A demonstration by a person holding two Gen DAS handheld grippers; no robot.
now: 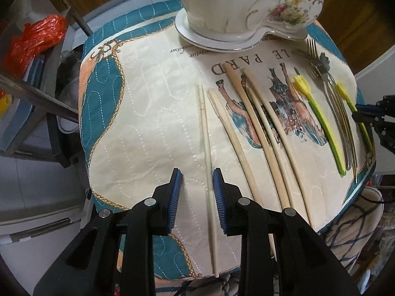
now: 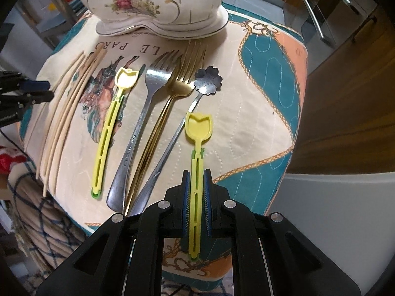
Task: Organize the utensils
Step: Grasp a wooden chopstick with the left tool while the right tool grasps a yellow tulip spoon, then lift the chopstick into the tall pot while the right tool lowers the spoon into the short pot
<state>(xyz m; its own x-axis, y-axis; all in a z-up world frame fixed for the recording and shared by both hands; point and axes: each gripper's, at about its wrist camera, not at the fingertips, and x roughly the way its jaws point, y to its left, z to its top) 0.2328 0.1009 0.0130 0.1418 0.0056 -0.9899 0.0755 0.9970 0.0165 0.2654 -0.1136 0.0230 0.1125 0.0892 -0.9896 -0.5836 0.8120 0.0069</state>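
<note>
A quilted cream-and-teal cloth covers the counter. Dark wooden cabinets with curved metal handles stand at two o'clock. An orange plastic bag sits on grey shelving at ten o'clock.

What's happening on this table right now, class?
A person is sorting utensils on a quilted mat with two hand-held tools. The right tool is shut on a yellow spoon. The left tool is open around one chopstick, not yet gripping it. More chopsticks, another yellow spoon and forks lie in a row before a china pot.
</note>
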